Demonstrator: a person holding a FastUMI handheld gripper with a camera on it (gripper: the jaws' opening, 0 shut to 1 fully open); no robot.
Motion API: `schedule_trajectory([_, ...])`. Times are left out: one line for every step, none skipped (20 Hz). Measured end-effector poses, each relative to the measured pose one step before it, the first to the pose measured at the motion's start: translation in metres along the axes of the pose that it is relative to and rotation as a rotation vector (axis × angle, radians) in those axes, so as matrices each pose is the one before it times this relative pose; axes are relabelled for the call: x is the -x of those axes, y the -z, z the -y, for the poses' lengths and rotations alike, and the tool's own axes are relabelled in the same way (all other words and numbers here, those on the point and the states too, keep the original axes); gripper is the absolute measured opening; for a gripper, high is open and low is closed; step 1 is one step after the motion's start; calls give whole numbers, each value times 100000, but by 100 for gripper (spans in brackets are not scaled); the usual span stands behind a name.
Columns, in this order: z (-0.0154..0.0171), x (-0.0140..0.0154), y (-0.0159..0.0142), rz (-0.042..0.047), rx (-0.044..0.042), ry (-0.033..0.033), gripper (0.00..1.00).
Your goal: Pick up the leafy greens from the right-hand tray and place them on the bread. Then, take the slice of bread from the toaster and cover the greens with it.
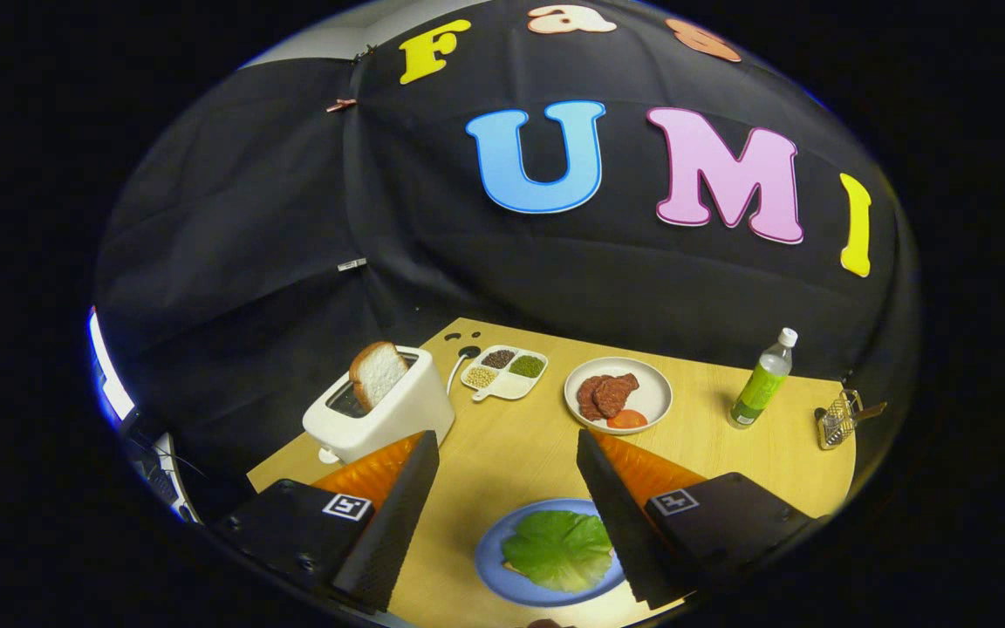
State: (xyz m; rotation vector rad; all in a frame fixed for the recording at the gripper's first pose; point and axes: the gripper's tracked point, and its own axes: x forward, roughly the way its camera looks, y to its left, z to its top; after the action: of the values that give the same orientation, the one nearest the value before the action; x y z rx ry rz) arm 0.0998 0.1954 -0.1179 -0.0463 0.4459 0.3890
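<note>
1. On the table, between my fingers and close in: a blue plate with the greens lying flat on it. A pale edge peeks out from under the leaf on one side; I take it for the bread, though little of it shows.
2. Gripper: jaws wide apart, holding nothing, raised above the plate.
3. Beyond the left finger: toaster, with a slice standing up out of its slot, tilted a little.
4. Beyond the right finger: white plate with meat and a tomato slice. No greens lie on it.
5. Between toaster and white plate, further back: divided dish of grains.
6. Far right: bottle; past it a small wire rack.
7. Status, as I judge it: first half done, greens already set on the bread. Remaining: reach to the toaster, grip the slice, lift it clear, lay it over the greens.
</note>
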Motion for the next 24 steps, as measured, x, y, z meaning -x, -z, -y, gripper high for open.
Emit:
schedule_trajectory([-1209,-625,-745,569,331,-938,99])
schedule_trajectory([-999,-507,-504,576,479,-1002,99])
schedule_trajectory([-1026,-406,-574,571,675,-801,99])
schedule_trajectory([-948,-476,-501,687,1029,-613,99])
schedule_trajectory([-1058,-754,-269,10,1004,-574,99])
schedule_trajectory([-1038,-719,-240,-566,630,-595,99])
schedule_trajectory([-844,-707,-139,-567,-48,-414,99])
schedule_trajectory([-1098,-761,-211,-53,-393,-949,99])
schedule_trajectory([-1332,-900,-370,108,-80,-1203,99])
schedule_trajectory([-880,-754,-140,150,595,-737,99])
schedule_trajectory([-882,-776,-320,252,1074,-399,99])
schedule_trajectory([-888,-923,-219,-72,1299,-527,99])
schedule_trajectory([-896,-888,71,-545,1178,-569,99])
schedule_trajectory([-821,-921,97,-647,1069,-617,99])
schedule_trajectory([-814,-986,110,-596,1175,-301,99])
schedule_trajectory([-583,-1093,157,-689,1406,82,99])
schedule_trajectory([-462,-1045,319,-1343,1530,567,100])
schedule_trajectory([-434,-905,427,-1333,1370,434,99])
schedule_trajectory([-438,-901,337,-618,1070,351,99])
schedule_trajectory([-272,-929,217,-314,831,900,100])
schedule_trajectory([-136,-1147,194,-228,771,923,99])
schedule_trajectory([61,-1199,467,-413,1345,1628,99])
schedule_trajectory([314,-935,548,-1247,2134,2375,98])
schedule_trajectory([356,-829,577,-1568,1645,2283,99])
